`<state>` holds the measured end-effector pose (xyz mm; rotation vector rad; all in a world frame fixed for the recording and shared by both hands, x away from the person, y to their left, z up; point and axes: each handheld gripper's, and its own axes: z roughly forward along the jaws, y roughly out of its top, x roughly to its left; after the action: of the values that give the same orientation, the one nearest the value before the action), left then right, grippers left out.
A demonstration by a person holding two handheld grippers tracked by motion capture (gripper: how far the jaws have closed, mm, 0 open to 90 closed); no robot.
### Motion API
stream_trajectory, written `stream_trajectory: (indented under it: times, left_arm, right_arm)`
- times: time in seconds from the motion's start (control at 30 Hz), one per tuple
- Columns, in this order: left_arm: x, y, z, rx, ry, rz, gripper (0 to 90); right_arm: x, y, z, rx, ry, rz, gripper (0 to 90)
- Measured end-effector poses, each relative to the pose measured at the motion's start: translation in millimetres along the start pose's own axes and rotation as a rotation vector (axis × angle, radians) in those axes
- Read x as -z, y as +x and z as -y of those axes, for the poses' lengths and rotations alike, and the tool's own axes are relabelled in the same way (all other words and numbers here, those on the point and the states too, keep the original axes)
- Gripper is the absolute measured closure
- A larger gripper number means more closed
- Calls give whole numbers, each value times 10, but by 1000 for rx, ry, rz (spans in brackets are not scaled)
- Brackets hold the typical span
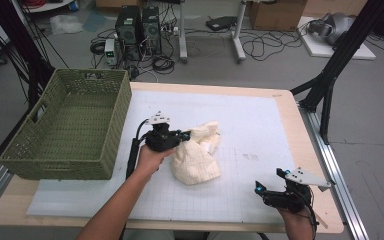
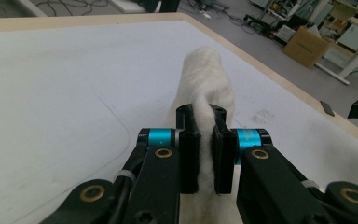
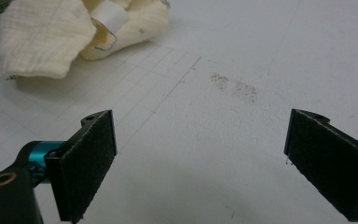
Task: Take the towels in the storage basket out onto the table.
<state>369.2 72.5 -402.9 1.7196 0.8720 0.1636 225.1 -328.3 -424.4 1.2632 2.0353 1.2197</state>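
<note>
cream cloth pinched by the left gripper, right gripper spread wide

a crumpled cream cloth (image 1: 196, 156) lies near the middle of the white gridded mat (image 1: 250, 125), bunched into a soft heap with a fold running up and away from its bulk. in the right gripper view a small white label (image 3: 111, 17) shows among its folds. the left gripper (image 1: 180, 136) sits at the cloth's left edge, its two black jaws closed on a raised ridge of the fabric; in the left gripper view the fabric fills the narrow gap between the pads and rises beyond them as a pale hump. the person's left hand (image 1: 151, 159) grips the tool from behind, with the forearm coming in from the bottom edge.

to the left of that gripper, just beside it, stands a green woven basket (image 1: 35, 150) with handle cutouts, resting on the table's left end.

the right gripper (image 1: 269, 181) is well apart from the cloth, near the table's front right corner, with its jaws spread wide and nothing between them. ahead of its pads (image 3: 89, 163) the mat carries a faint grey smudge (image 3: 235, 86), and the cloth lies farther off to the upper left in that view.

the mat covers most of the light wooden table (image 1: 307, 150).
</note>
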Motion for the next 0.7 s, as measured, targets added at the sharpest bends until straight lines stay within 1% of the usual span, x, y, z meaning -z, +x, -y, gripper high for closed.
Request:
stream_trajectory:
  times: [0.03,0.07,0.1,0.13,0.17,0.2,0.23,0.3,0.37,0.4,0.43,0.47,0.5,0.53,0.6,0.63,0.67,0.7]
  left_arm:
    - [40,39,15,-2,14,-10,836]
    - [76,63,36,-7,12,-33,835]
    - [118,95,61,-2,12,-55,835]
    - [138,116,74,-1,17,-63,835]
    - [159,135,91,-6,29,-85,835]
    - [173,149,108,-23,54,-120,834]
    - [180,173,133,-49,91,-164,831]
    - [197,227,175,-47,126,-215,814]
    - [213,274,202,-29,143,-266,716]
    - [228,286,202,-23,142,-280,632]
    - [261,295,190,-17,122,-296,587]
    - [284,295,176,-17,101,-300,547]
    - [331,287,146,-17,67,-307,524]
    - [358,282,127,-17,44,-302,484]
    - [428,266,78,-10,-7,-269,464]
    - [458,252,47,-16,-22,-258,463]
    - [468,242,30,-21,-28,-249,460]
    - [470,230,8,-30,-32,-231,457]
  right_arm:
    - [-9,-3,4,-3,5,0,83]
    - [-17,-2,6,-5,10,-2,84]
    - [-25,-1,6,-4,10,-2,83]
    - [-28,6,4,-1,13,-5,83]
    - [-29,9,2,4,12,-5,84]
    - [-30,16,-1,4,12,-5,83]
    - [-32,15,-2,9,12,-5,83]
    - [-36,17,-1,4,16,-7,84]
    - [-36,14,1,4,16,-6,84]
    - [-35,12,1,5,16,-5,84]
    - [-33,11,2,4,16,-5,83]
    - [-33,8,1,3,14,-4,84]
    - [-35,6,2,2,14,-5,83]
    - [-37,4,4,2,19,-1,84]
    - [-42,8,5,-1,24,0,84]
    - [-49,2,3,8,23,2,84]
    - [-54,6,2,3,26,4,84]
    - [-58,7,1,3,27,6,84]
